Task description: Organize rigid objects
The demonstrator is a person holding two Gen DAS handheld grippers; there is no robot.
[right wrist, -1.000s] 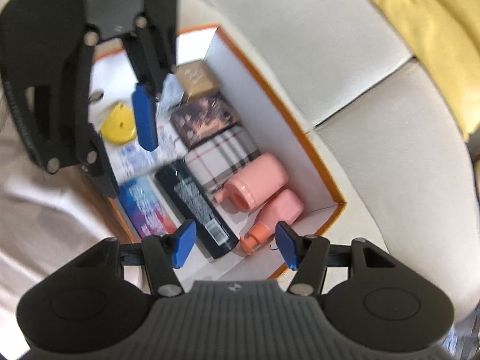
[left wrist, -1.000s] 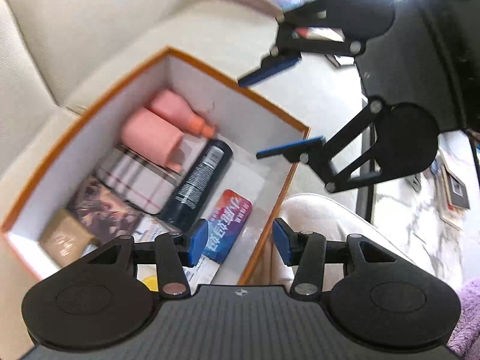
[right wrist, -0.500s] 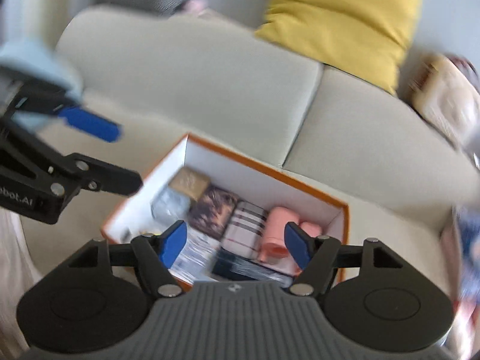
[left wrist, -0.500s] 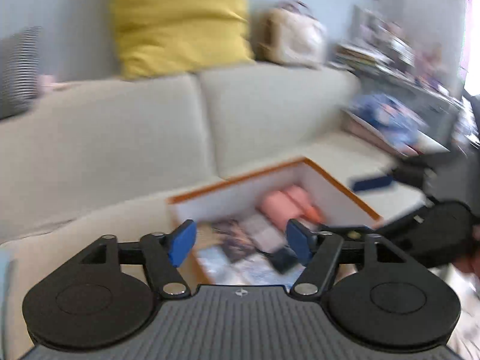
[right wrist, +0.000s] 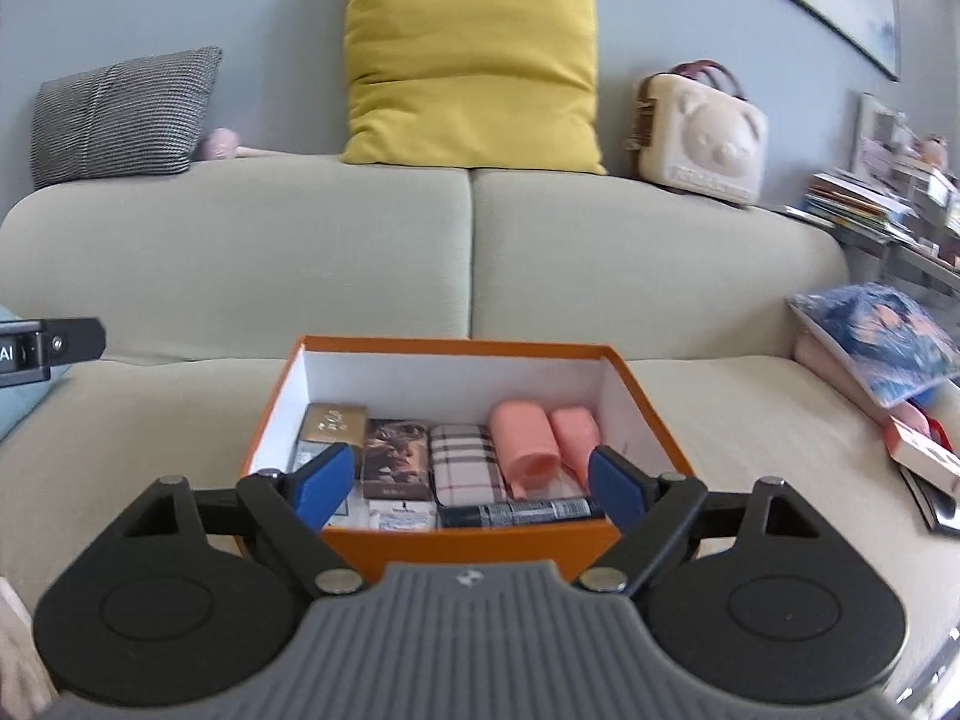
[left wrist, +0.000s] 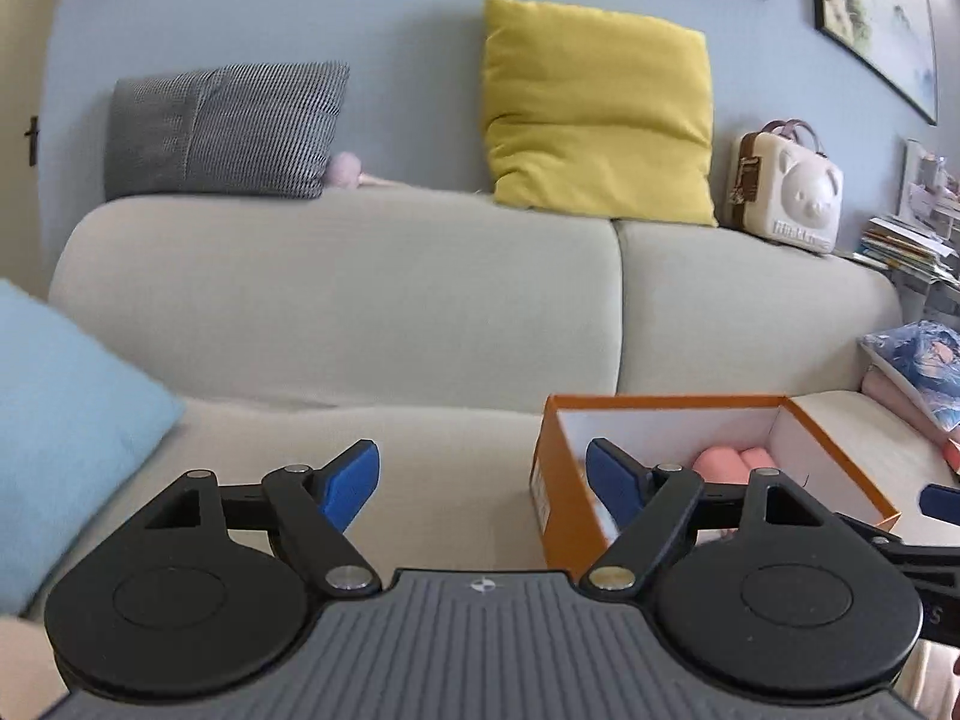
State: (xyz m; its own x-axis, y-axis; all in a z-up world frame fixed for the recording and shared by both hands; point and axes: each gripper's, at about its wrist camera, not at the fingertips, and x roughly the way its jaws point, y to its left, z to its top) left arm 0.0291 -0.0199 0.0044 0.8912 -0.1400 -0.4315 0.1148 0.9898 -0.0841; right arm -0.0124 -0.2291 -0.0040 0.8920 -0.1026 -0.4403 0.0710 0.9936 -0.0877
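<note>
From the left wrist, the left gripper (left wrist: 482, 483) has just been opening; its blue fingers stand wide apart with nothing between them, over the beige sofa seat (left wrist: 420, 438). The orange box (left wrist: 561, 486) sits to its right, pink items barely showing inside.

From the right wrist, the right gripper (right wrist: 467, 486) has also been opening, spread and empty, facing the box (right wrist: 474, 543). Inside lie a gold carton (right wrist: 333, 423), a plaid case (right wrist: 468, 465), two pink bottles (right wrist: 525, 444) and what looks like a dark tube (right wrist: 519, 513).
</note>
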